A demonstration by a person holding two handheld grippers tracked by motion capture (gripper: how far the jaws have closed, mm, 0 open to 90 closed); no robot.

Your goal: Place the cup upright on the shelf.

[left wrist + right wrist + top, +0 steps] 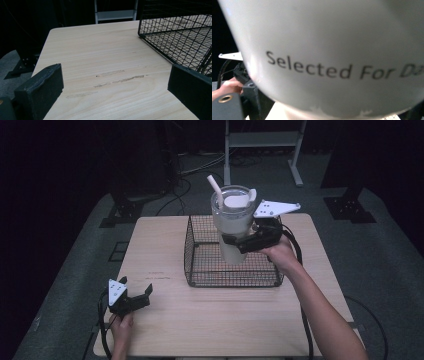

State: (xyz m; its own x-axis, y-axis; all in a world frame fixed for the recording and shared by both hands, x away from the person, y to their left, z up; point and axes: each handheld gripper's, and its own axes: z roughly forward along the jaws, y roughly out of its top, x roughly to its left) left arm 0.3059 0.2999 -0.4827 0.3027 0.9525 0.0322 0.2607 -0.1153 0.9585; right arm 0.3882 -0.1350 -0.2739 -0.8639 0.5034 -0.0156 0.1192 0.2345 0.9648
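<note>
Two grippers, one cup, one straw, one wire basket and one table are counted.

Left gripper: held low at the near left corner of the table, gripped by a hand entering from the bottom edge. Its jaws are seen spread wide apart, with nothing between them. In the left gripper view, bare wood with a few pale scuff marks is shown between the two black jaws, and a corner of the basket is seen ahead to the right, apart from the gripper.

Wire basket: one, black, open-topped, set on the middle of the table, toward its far edge.

Right gripper: held by the right hand above the basket. Its jaws are closed around the lower body of the cup, one jaw on each side of it.

Cup: one, pale, tapered, with a clear lid, carried upright with a slight tilt over the basket's inside; whether its base touches the basket floor cannot be told. In the right gripper view its wall lies right against the camera, and the printed words "Selected For" are read on it.

Straw: one, white, seen standing out of the lid and leaning left.
</note>
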